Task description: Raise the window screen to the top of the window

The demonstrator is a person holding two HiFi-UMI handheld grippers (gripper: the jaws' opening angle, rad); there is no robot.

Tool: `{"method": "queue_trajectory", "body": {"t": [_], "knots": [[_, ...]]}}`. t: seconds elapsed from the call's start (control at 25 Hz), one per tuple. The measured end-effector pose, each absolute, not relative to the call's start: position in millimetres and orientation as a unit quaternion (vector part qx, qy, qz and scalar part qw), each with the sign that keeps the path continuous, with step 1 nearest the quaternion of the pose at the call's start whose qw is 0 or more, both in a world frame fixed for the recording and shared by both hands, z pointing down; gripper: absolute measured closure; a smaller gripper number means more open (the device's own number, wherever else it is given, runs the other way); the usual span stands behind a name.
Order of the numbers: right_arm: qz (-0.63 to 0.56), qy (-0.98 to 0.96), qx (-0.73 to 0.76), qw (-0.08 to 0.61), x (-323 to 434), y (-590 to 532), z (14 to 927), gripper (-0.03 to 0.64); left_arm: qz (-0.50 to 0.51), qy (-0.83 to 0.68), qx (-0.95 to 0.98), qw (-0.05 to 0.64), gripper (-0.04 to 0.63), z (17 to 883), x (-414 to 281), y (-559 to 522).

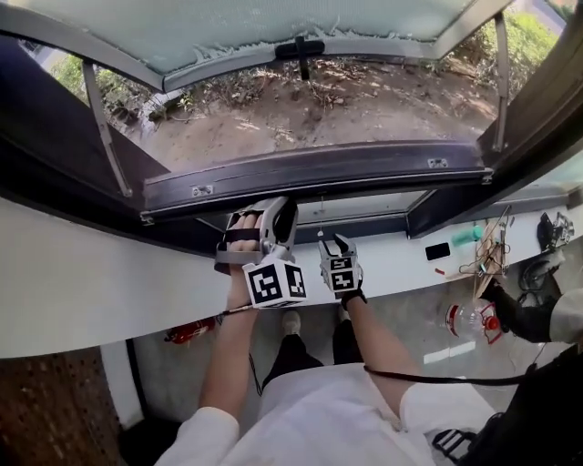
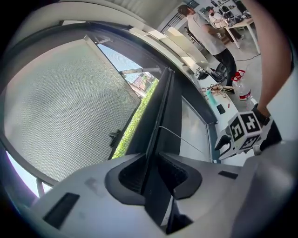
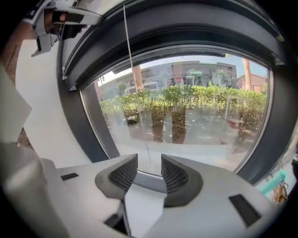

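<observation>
The window screen [image 1: 273, 27] is a grey mesh sheet with a black handle [image 1: 301, 50] on its lower bar, high in the head view; the left gripper view shows its mesh [image 2: 65, 107] to the left. My left gripper [image 1: 273, 217] reaches up to the window's dark frame rail [image 1: 346, 168]. That rail [image 2: 160, 121] runs edge-on between its pads, and the left gripper [image 2: 151, 174] is shut on it. My right gripper [image 1: 337, 248] sits lower, beside the left one. The right gripper [image 3: 149, 174] is open and empty, with a thin cord [image 3: 132, 69] hanging just beyond its gap.
A white sill [image 1: 91, 282] runs below the frame. A fixed glass pane [image 3: 186, 116] lies ahead of the right gripper. Cables and small tools [image 1: 487, 255] clutter the sill's right end. A person [image 2: 205, 32] stands far back by a desk, near a spray bottle [image 2: 241, 88].
</observation>
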State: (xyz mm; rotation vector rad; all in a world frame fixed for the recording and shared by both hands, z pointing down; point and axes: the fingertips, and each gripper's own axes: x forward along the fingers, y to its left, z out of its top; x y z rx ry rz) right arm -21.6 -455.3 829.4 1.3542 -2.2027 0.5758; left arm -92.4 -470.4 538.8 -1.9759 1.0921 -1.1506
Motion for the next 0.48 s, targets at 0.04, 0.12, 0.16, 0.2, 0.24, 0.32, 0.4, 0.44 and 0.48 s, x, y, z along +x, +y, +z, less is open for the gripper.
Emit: {"method": "queue_trajectory", "body": {"t": [0.04, 0.12, 0.16, 0.2, 0.24, 0.32, 0.4, 0.44, 0.48], "knots": [[0.21, -0.807, 0.492, 0.249, -25.1, -460.0, 836.4, 0.479, -0.433, 0.411, -0.744, 0.298, 0.511, 538.7, -92.2, -470.0], [0.213, -0.806, 0.49, 0.255, -31.6, -470.6, 849.7, 0.479, -0.434, 0.41, -0.744, 0.299, 0.511, 538.9, -92.1, -469.3], [0.214, -0.803, 0.493, 0.257, -33.7, -477.3, 855.5, 0.48, -0.434, 0.41, -0.744, 0.299, 0.511, 539.0, -92.2, -469.5], [0.214, -0.8, 0.497, 0.258, -35.0, -485.1, 860.2, 0.48, -0.434, 0.411, -0.744, 0.299, 0.511, 539.0, -92.2, -470.2], [0.214, -0.798, 0.5, 0.26, -35.7, -492.8, 863.7, 0.48, -0.433, 0.413, -0.743, 0.299, 0.511, 538.9, -92.2, -471.2], [0.215, -0.795, 0.501, 0.265, -37.8, -502.5, 868.8, 0.486, -0.434, 0.416, -0.742, 0.297, 0.511, 539.2, -92.5, -472.2], [0.217, -0.796, 0.496, 0.27, -41.8, -502.5, 873.3, 0.606, -0.435, 0.417, -0.741, 0.295, 0.511, 540.2, -93.3, -471.3], [0.22, -0.8, 0.49, 0.268, -44.8, -500.7, 874.7, 0.611, -0.436, 0.416, -0.742, 0.294, 0.511, 540.6, -93.7, -470.5], [0.227, -0.804, 0.482, 0.263, -47.9, -498.5, 875.3, 0.612, -0.436, 0.415, -0.742, 0.293, 0.511, 540.9, -94.0, -469.7]]}}
